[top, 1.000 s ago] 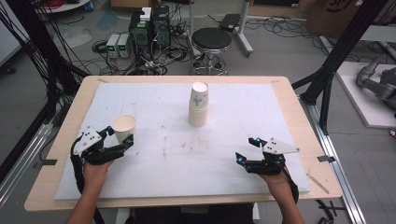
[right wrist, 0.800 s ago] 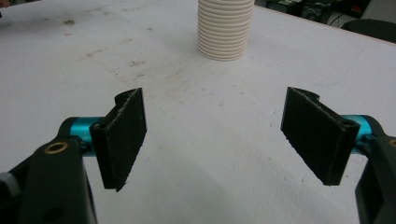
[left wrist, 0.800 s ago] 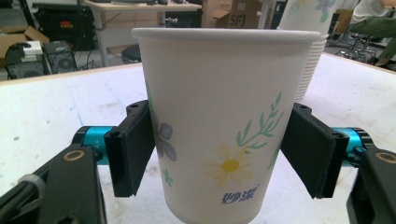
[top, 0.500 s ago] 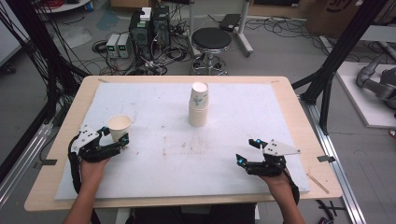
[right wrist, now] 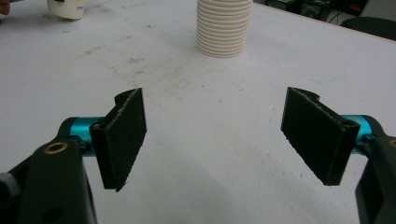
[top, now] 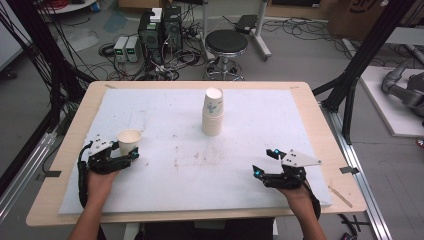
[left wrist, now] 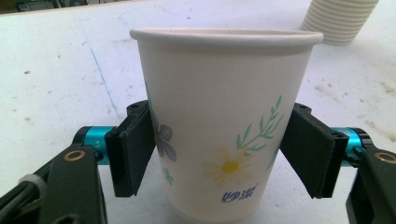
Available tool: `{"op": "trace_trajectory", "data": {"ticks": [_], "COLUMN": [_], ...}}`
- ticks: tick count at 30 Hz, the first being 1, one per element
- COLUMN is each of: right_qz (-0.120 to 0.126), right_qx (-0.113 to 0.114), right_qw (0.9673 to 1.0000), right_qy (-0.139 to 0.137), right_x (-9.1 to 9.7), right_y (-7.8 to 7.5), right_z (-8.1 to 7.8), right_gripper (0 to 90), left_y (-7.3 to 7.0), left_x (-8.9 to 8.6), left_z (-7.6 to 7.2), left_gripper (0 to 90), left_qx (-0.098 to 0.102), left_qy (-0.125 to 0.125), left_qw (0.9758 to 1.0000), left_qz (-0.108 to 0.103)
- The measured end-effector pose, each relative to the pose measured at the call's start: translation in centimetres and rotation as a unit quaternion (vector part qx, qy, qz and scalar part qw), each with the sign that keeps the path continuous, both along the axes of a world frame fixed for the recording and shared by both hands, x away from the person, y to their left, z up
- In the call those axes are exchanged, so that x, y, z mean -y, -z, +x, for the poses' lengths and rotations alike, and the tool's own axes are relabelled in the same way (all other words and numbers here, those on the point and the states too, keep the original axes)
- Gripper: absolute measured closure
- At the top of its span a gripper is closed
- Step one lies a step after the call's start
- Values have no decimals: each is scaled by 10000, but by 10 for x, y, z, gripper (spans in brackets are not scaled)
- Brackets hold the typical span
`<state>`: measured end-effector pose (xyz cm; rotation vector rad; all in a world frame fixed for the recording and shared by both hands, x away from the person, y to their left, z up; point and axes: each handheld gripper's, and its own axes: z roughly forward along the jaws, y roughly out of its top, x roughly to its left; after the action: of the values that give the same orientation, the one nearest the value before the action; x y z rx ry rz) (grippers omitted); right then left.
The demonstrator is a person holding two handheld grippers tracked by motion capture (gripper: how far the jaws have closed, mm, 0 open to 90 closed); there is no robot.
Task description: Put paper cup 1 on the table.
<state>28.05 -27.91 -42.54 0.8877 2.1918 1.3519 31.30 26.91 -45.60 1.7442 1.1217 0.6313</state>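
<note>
Our left gripper (left wrist: 219, 154) has its jaws clamped on the paper cup (left wrist: 224, 121) at the counter's (top: 310, 115) nine o'clock; our right gripper (right wrist: 224, 140) gapes empty. We judge the cup light and crushable (squeeze mid-wall, gently)

Even, bright overhead light; soft shadows; gripper views slightly soft.
</note>
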Motion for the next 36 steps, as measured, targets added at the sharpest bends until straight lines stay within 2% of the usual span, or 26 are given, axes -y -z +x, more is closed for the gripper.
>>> {"op": "trace_trajectory", "data": {"ticks": [3, 5, 6, 10, 15, 16, 19, 20, 24, 28, 31, 34, 36], "right_qz": [-1, -6, -3, 3, -5, -3, -11, -11, -17, -15, -24, -27, -37], "right_qx": [8, 27, 20, 12, 19, 16, 25, 18, 15, 4, 16, 19, 29], "right_qw": [10000, 10000, 10000, 10000, 10000, 10000, 10000, 10000, 10000, 10000, 10000, 10000, 10000], "right_qy": [-13, -27, -23, -52, -72, -70, -72, -69, -55, -42, -43, -52, -49], "right_x": [0, -1, -1, -2, -2, -2, -2, -2, -1, 0, 0, 0, 0], "right_y": [0, 0, 0, 0, -1, -1, -1, -1, -1, -1, -1, -2, -2], "right_z": [0, 0, 0, 1, 1, 1, 1, 1, 1, 1, 1, 1, 1], "right_gripper": [229, 229, 229, 228, 229, 229, 229, 229, 229, 229, 229, 229, 229], "left_y": [0, 0, -1, 1, 1, 1, 1, 0, -8, -18, -25, -30, -34], "left_x": [-2, -2, -3, -5, -5, -5, -8, -8, -14, -16, -17, -19, -18], "left_z": [-3, -4, -7, -10, -11, -11, -11, -12, -18, -24, -27, -29, -31], "left_gripper": [297, 299, 300, 300, 295, 286, 215, 196, 179, 167, 159, 157, 157], "left_qx": [-106, -129, -211, -350, -379, -368, -340, -327, -143, 96, 293, 416, 580], "left_qy": [-26, -29, -6, 1, 0, 11, 43, 39, 70, 42, -95, -131, -157], "left_qw": [9999, 9999, 9998, 9994, 9993, 9993, 9985, 9984, 9971, 9971, 9969, 9958, 9946], "left_qz": [-39, -26, 28, -36, -17, -73, -426, -467, -747, -751, -729, -811, -843]}}
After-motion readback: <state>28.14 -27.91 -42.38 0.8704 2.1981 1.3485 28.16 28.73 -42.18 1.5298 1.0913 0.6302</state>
